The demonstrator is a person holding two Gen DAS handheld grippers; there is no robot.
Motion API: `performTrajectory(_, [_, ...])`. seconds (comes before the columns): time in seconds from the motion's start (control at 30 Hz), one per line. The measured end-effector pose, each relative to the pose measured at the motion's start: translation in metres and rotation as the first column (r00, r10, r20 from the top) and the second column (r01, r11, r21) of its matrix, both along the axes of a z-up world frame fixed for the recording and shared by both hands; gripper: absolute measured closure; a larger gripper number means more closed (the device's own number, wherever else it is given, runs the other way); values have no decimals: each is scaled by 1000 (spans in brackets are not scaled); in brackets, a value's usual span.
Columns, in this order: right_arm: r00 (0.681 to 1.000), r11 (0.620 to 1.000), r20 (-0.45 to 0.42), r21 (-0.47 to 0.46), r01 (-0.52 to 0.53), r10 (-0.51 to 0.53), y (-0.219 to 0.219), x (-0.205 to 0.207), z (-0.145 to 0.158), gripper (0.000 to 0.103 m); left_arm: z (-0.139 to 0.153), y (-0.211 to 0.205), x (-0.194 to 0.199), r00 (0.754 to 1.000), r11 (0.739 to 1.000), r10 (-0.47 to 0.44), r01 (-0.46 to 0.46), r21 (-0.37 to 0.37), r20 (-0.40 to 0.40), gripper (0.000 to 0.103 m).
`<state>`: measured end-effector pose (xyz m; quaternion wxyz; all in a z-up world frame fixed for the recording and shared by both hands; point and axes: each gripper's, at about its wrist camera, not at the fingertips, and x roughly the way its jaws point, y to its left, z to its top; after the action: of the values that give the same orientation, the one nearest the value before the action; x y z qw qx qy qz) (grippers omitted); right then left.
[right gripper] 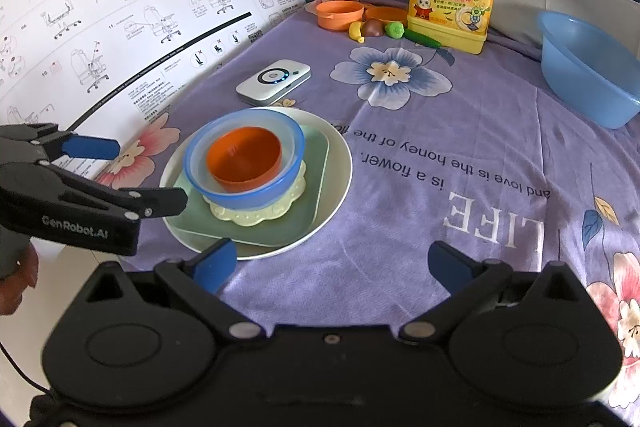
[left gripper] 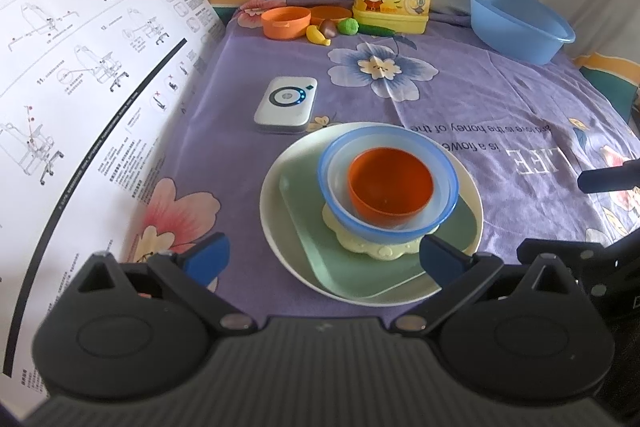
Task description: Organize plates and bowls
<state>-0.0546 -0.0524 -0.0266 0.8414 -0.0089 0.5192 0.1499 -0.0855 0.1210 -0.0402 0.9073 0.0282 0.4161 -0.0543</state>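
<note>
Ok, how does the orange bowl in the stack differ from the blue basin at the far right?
The orange bowl is small and opaque; the blue basin is much larger and looks translucent. The orange bowl sits nested inside a blue-rimmed bowl on stacked plates; the blue basin stands alone, tilted against the backdrop. Both are round, empty and open side up.

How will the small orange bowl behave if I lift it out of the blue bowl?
The small orange plastic bowl looks light and rigid. It sits loose in the translucent blue bowl, so should lift free; its smooth walls may slip.
</note>
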Motion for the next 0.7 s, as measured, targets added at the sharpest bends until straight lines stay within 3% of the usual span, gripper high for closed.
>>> performTrajectory(0.7, [1000,1000,7,-6,17,-17,-6,-2,4,0,-1,3,-1,1000,1000,-2,2,-2,-23,0])
